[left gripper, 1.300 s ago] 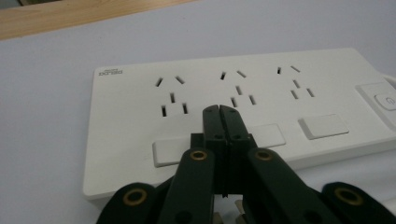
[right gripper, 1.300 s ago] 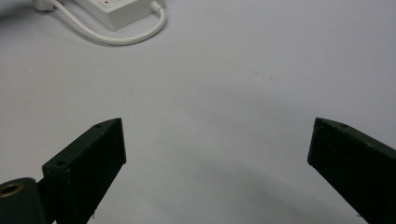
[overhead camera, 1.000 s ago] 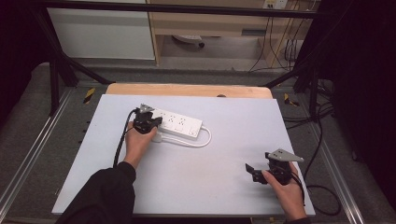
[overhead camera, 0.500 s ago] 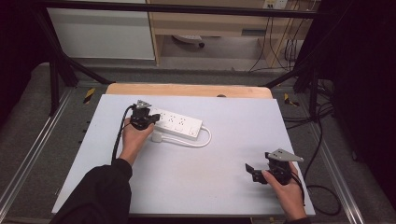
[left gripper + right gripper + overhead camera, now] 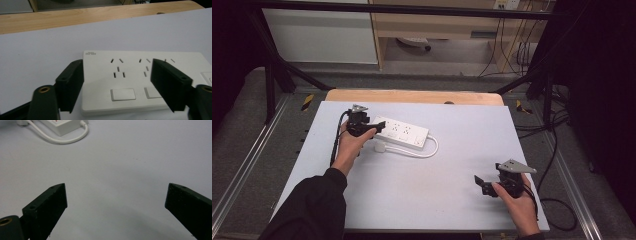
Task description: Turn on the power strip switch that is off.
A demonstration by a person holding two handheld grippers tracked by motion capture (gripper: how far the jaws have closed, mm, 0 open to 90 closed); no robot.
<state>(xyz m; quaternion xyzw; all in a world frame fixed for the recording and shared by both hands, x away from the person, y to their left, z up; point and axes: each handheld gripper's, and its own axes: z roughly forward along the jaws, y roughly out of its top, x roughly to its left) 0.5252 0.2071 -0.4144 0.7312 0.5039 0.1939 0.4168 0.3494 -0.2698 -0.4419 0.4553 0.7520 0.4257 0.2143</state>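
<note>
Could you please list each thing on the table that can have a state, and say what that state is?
power strip: lies flat, sockets up, nothing plugged into the sockets in view.
cord: loose, curved beside the strip.
plug: lies on the table, unplugged.
left gripper: jaws have just been opening; they straddle the strip's end, pads apart from it.
right gripper: open, nothing between its jaws.

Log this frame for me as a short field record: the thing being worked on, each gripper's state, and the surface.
item: white power strip with its cord looped beside it
surface: pale grey table top, wooden edge at the far side
left gripper: at the strip's end; its fingers have just been opening and stand apart over the strip, one beside its end, one above its face, not clamping it
right gripper: open, near the table's right front, nothing between its fingers
</note>
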